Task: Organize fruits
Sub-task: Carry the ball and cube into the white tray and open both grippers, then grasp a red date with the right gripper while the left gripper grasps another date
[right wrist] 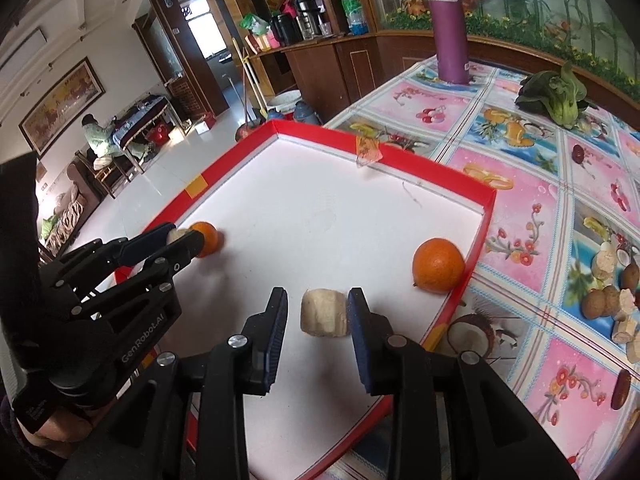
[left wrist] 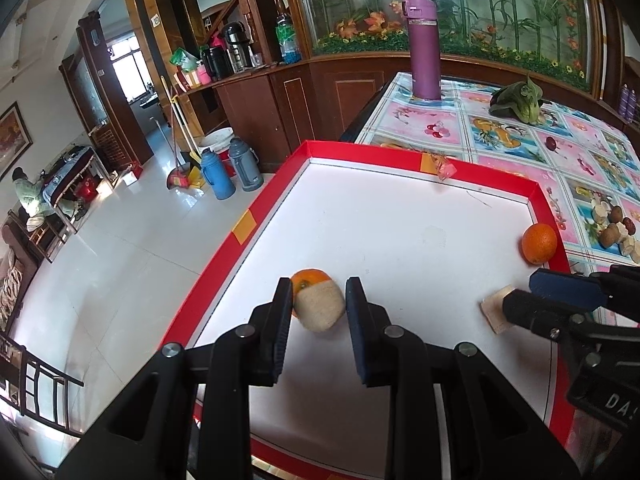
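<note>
A red-rimmed white tray [left wrist: 400,156] [right wrist: 400,165] lies on the table. My left gripper [left wrist: 319,292] [right wrist: 178,236] is near the tray's left rim, shut on a pale beige chunk [left wrist: 320,310] [right wrist: 178,235]. An orange [left wrist: 310,278] [right wrist: 209,238] sits right behind that chunk. My right gripper [right wrist: 318,294] [left wrist: 520,298] is open around a second beige chunk [right wrist: 324,312] [left wrist: 496,308] lying on the tray; the chunk touches the right finger, with a gap to the left one. Another orange [right wrist: 438,265] [left wrist: 539,243] rests against the tray's right rim.
A purple flask [left wrist: 425,48] [right wrist: 450,28] stands at the table's far end, beside a leafy green vegetable [left wrist: 518,100] [right wrist: 556,96]. A small dark red fruit [right wrist: 578,153] and a dark date-like fruit [right wrist: 621,390] lie on the printed tablecloth. Left of the tray the table ends above the floor.
</note>
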The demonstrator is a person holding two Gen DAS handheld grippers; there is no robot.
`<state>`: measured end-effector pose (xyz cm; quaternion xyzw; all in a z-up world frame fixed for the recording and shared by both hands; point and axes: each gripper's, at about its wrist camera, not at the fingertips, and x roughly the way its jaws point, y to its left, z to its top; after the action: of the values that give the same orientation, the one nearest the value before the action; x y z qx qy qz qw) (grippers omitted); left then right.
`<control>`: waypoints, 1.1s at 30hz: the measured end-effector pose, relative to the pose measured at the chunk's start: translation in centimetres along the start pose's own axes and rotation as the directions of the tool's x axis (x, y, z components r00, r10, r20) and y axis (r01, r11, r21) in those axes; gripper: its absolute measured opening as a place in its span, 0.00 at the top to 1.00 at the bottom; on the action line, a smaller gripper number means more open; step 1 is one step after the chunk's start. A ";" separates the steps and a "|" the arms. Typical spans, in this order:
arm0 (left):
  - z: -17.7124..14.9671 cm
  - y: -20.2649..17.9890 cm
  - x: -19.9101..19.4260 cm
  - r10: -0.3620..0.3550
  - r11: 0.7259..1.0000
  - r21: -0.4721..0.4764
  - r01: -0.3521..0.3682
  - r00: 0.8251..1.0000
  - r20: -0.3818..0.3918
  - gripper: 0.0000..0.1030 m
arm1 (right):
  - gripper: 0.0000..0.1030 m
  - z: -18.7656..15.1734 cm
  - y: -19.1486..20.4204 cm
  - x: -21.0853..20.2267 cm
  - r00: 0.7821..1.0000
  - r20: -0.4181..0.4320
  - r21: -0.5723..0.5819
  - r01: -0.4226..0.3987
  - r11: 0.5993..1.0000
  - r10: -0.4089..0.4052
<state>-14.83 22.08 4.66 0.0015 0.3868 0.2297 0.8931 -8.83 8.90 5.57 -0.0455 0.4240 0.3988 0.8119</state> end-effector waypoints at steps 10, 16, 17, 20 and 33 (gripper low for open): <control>0.6 -0.5 -2.6 0.009 1.000 0.010 -0.010 0.998 0.055 0.52 | 0.70 -0.2 -2.1 -4.3 0.997 0.079 0.022 0.021 1.000 -0.023; 0.7 -2.9 -4.6 -0.085 0.995 0.055 0.081 0.992 0.088 0.35 | 0.70 -3.1 -7.4 -8.7 0.986 0.107 0.095 0.122 0.988 -0.132; 0.7 -3.8 -5.0 -0.112 0.991 0.077 0.105 0.989 0.091 0.33 | 0.70 -3.6 -8.1 -9.3 0.983 0.106 0.105 0.137 0.985 -0.148; 0.7 -6.4 -5.9 -0.193 0.975 0.131 0.181 0.978 0.085 0.25 | 0.69 -6.0 -11.3 -11.9 0.967 0.098 0.150 0.220 0.964 -0.235; -0.3 -17.9 -7.8 -0.400 0.856 0.333 0.396 0.914 -0.059 0.24 | 0.68 -11.4 -21.0 -18.2 0.914 0.086 0.331 0.349 0.877 -0.396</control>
<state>-12.36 2.82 6.58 0.0759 0.4067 -0.0297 0.9099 -7.69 -21.13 5.99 0.0314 0.4017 0.1659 0.9001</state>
